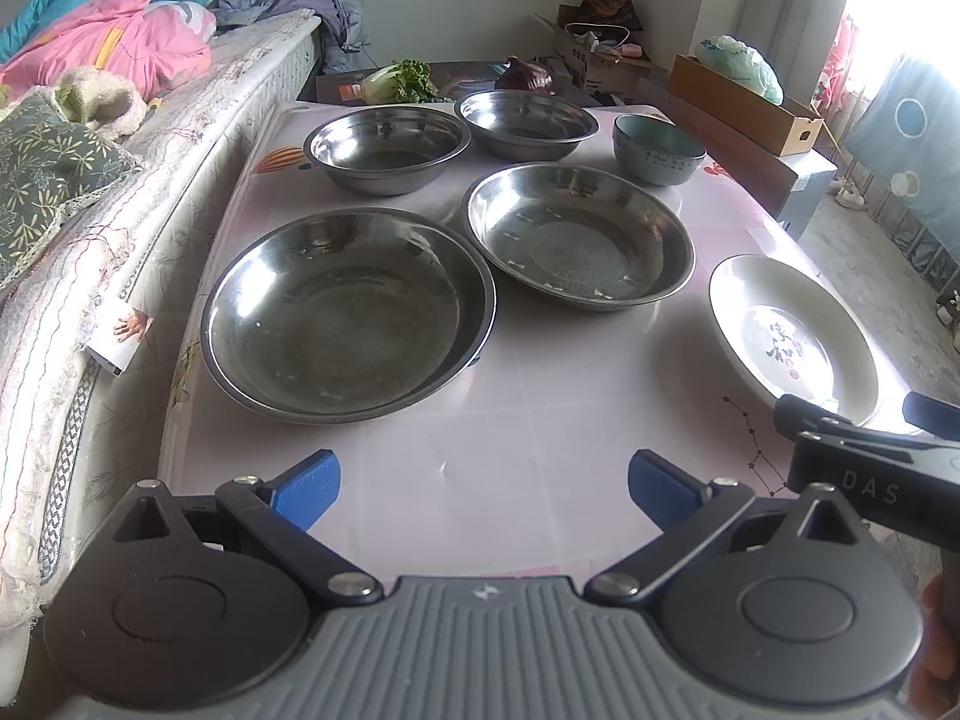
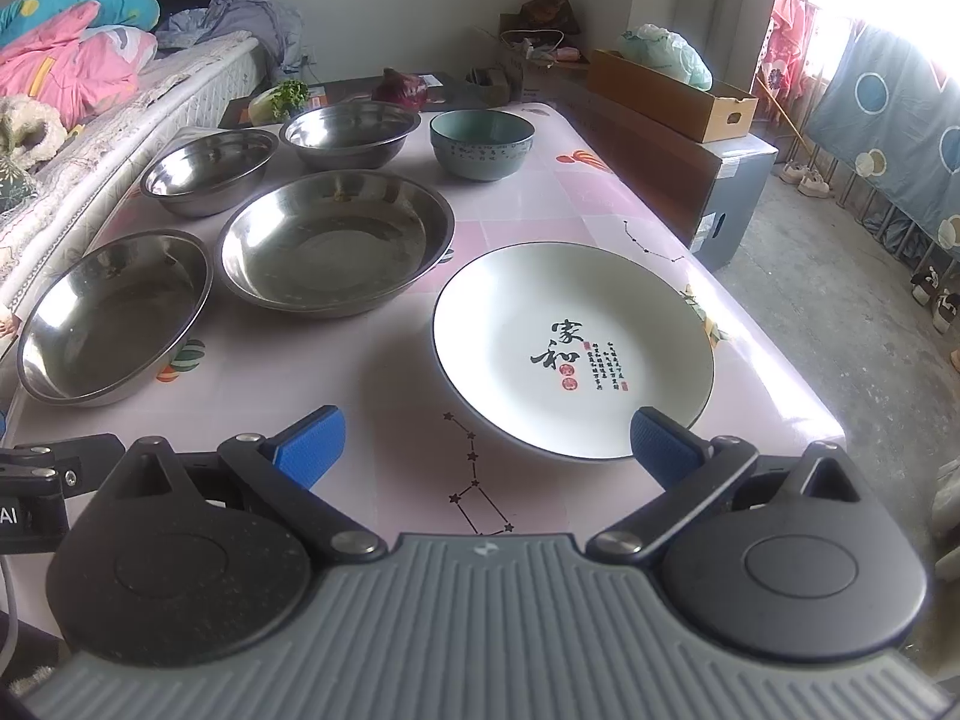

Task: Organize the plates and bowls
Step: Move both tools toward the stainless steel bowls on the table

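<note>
Two large steel plates lie on the pink table: one near left point(image 1: 348, 312) point(image 2: 114, 315), one at the middle point(image 1: 579, 234) point(image 2: 336, 243). Behind them stand two steel bowls point(image 1: 387, 147) point(image 1: 527, 123) point(image 2: 210, 171) point(image 2: 350, 133) and a teal ceramic bowl point(image 1: 658, 147) point(image 2: 482, 142). A white ceramic plate point(image 1: 792, 336) point(image 2: 573, 348) with black calligraphy lies at the near right. My left gripper point(image 1: 483, 489) is open and empty over the table's near edge. My right gripper point(image 2: 486, 447) is open and empty, its right fingertip over the white plate's near rim.
A bed with quilts point(image 1: 102, 42) runs along the table's left side. Vegetables point(image 1: 402, 81) and a red cabbage point(image 1: 523, 77) lie beyond the far end. Cardboard boxes point(image 2: 669, 93) stand at the right, with floor point(image 2: 840, 312) beyond the table's right edge.
</note>
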The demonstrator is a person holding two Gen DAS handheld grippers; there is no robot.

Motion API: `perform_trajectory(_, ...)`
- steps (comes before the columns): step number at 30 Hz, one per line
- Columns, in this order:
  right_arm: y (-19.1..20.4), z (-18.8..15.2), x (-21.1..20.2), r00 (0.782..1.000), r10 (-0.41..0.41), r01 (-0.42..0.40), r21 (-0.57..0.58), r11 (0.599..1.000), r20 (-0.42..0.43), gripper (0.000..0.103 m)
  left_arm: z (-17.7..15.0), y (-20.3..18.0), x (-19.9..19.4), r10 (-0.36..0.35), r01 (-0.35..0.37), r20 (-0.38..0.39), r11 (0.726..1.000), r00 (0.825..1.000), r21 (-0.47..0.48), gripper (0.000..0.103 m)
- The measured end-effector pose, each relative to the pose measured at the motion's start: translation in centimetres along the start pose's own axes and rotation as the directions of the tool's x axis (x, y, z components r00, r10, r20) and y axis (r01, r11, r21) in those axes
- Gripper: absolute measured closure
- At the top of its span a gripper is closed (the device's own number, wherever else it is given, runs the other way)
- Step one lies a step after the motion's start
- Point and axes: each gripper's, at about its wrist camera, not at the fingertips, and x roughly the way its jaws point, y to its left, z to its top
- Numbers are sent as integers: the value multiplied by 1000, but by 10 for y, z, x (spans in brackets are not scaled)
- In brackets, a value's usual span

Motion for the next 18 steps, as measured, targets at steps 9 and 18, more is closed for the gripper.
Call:
perform_trajectory(9, 1, 0, 2, 1000, 7, -7, 2, 1000, -9, 1, 0, 2, 0, 3, -3, -2, 1000, 1000, 0, 0)
perform_trajectory(18, 2, -1, 3, 1000, 6, -6, 0, 1000, -13, 1, 0, 3, 3, 8, -8, -10, 1000, 1000, -4, 0)
